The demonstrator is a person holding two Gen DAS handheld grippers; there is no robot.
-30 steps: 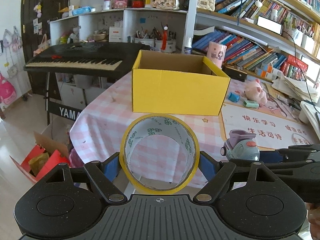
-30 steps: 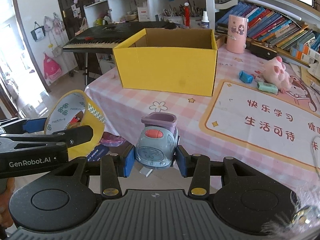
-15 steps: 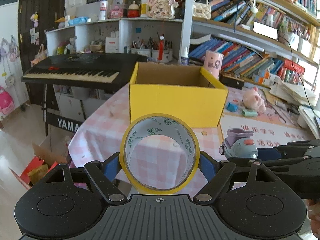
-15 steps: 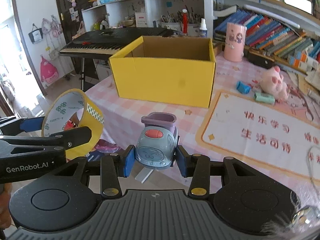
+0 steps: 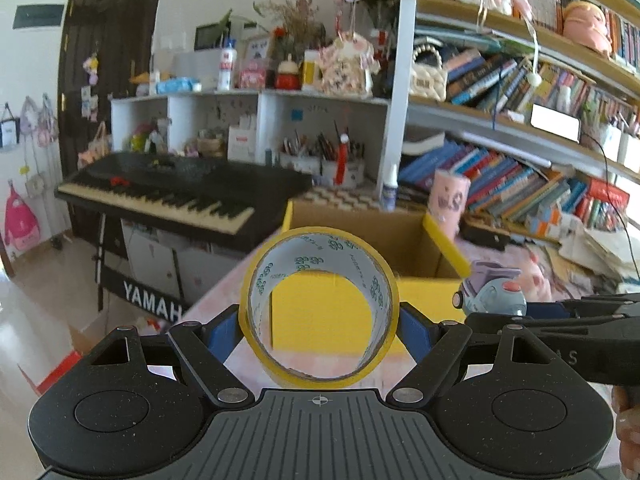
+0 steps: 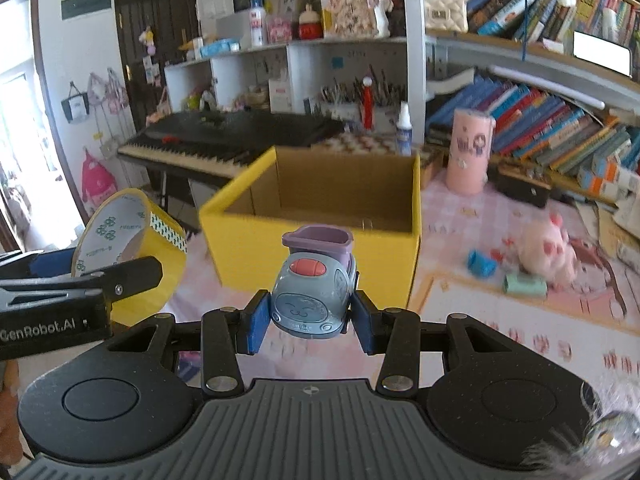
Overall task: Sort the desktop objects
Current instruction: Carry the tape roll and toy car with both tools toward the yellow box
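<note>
Left gripper [image 5: 320, 326] clamps a yellow tape roll [image 5: 319, 306] by its sides, right gripper [image 6: 308, 322] pinches a toy car [image 6: 312, 298], both carried clear of the table, probably bound for the blurred yellow box [image 6: 320, 216].

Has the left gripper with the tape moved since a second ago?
Yes. The left gripper, shut on the tape, has risen and closed in on the yellow box; the tape now overlaps the box front.

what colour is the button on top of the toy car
Coral red, on the blue-grey toy car; the right wrist view shows it best.
</note>
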